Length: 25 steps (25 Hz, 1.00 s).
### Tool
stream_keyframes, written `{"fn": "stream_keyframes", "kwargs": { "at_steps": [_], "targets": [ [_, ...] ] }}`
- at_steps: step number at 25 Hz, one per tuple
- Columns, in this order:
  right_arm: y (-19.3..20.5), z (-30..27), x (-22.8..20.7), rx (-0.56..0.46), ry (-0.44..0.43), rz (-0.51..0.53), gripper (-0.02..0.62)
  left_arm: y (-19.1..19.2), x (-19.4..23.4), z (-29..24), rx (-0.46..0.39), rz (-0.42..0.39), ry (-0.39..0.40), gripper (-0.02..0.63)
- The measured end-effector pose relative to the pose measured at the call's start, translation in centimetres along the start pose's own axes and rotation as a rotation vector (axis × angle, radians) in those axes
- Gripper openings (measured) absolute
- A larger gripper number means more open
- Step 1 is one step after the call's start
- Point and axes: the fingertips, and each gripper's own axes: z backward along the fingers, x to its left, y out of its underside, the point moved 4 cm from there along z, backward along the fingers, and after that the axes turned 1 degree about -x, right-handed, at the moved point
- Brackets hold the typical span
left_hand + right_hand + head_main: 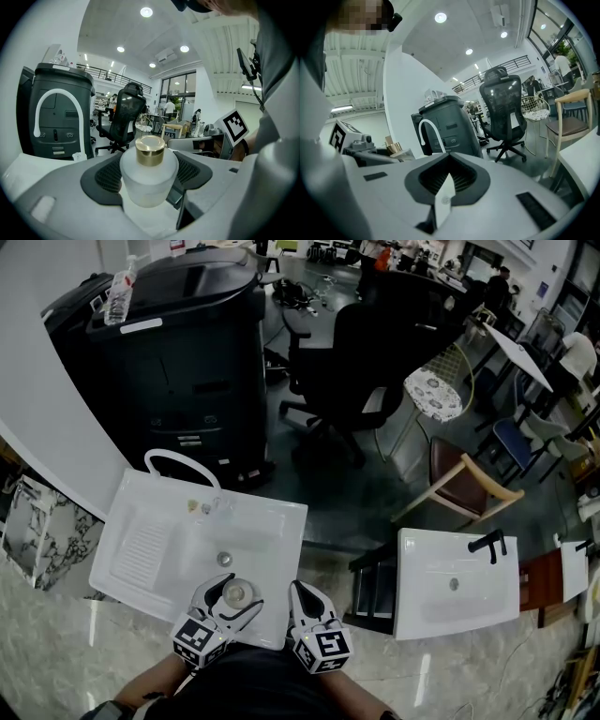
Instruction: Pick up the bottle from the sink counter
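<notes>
A small frosted bottle point(236, 593) with a gold cap sits upright between the jaws of my left gripper point(232, 596), which is shut on it over the front part of the white sink counter point(141, 549). In the left gripper view the bottle point(149, 180) fills the gap between both dark pads point(108, 177). My right gripper point(302, 594) hovers just right of it at the counter's front edge. Its jaws point(449, 174) are shut with nothing between them. The bottle's gold cap point(395, 148) shows at the left of the right gripper view.
A white arched faucet point(178, 461) stands at the sink's back edge, with small items beside it. Behind are a black bin point(178, 352) carrying a plastic bottle point(120, 292) and a black office chair point(366, 371). A second white sink point(450, 592) lies to the right.
</notes>
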Motion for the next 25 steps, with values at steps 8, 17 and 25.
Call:
{"fn": "stream_keyframes", "kwargs": {
  "at_steps": [8, 17, 25],
  "targets": [
    [-0.16, 0.03, 0.24, -0.005, -0.007, 0.003, 0.005, -0.21, 0.07, 0.06, -0.005, -0.002, -0.004, 0.337],
    [-0.05, 0.19, 0.22, -0.012, -0.007, 0.009, 0.005, 0.05, -0.07, 0.04, -0.001, -0.004, 0.000, 0.337],
    [-0.15, 0.04, 0.04, -0.007, -0.004, 0.014, 0.005, -0.20, -0.04, -0.30, -0.005, -0.006, 0.010, 0.337]
  ]
}}
